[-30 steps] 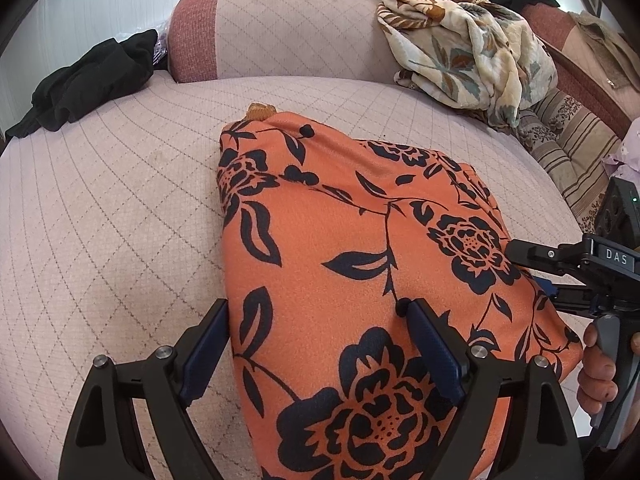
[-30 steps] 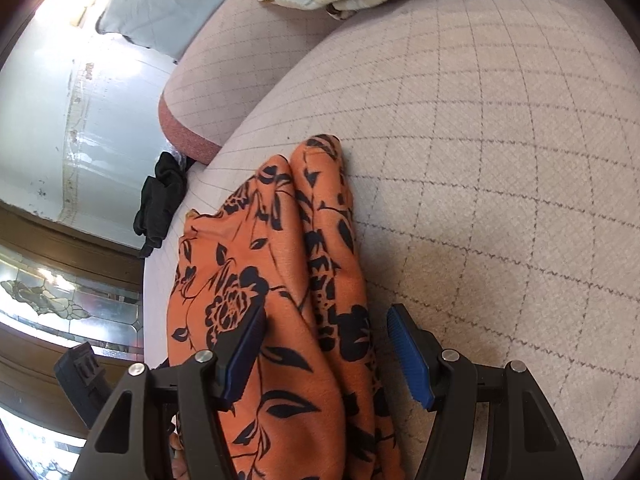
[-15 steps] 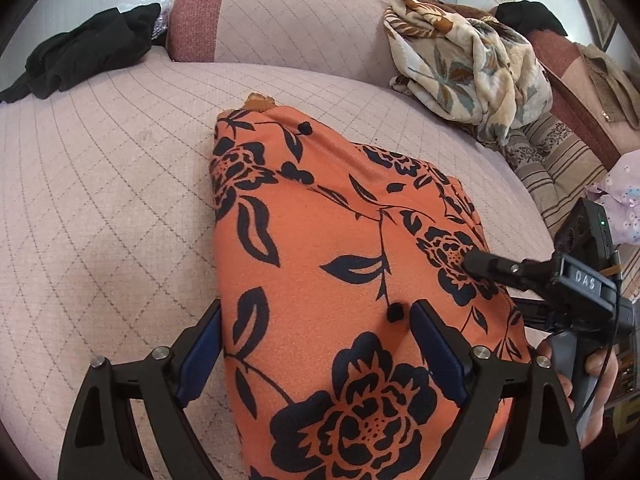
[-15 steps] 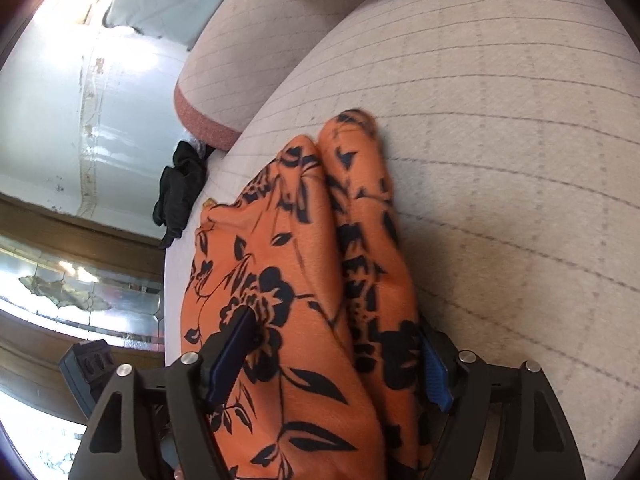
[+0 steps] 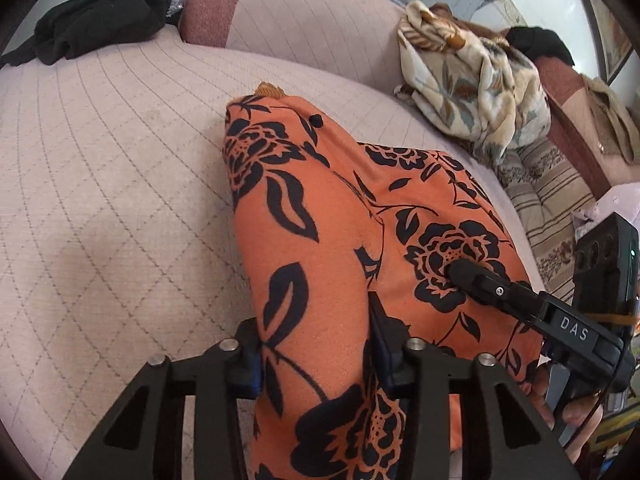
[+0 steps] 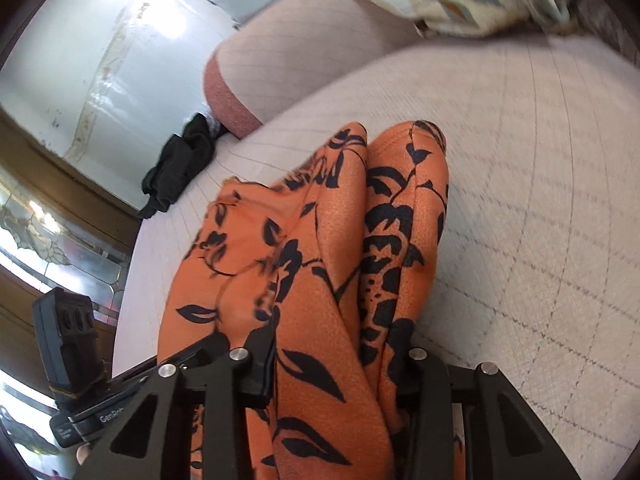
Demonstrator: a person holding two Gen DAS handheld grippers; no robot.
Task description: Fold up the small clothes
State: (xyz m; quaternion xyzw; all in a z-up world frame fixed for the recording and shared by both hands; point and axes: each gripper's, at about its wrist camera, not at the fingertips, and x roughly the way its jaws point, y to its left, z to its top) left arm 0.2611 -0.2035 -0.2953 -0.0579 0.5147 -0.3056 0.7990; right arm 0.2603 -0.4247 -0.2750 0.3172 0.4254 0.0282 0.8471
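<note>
Both jaws are closing. The left gripper (image 5: 316, 354) and right gripper (image 6: 336, 364) each pinch the near edge of an orange floral garment (image 5: 340, 216), bunched on the quilted pink sofa seat (image 5: 100, 168). Farther back lies black clothing (image 5: 100, 24).

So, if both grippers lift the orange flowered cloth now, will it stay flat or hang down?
Probably hang: the orange flowered cloth already bunches where the left gripper and right gripper are closing on it. It looks thin and light, likely sagging between them.
</note>
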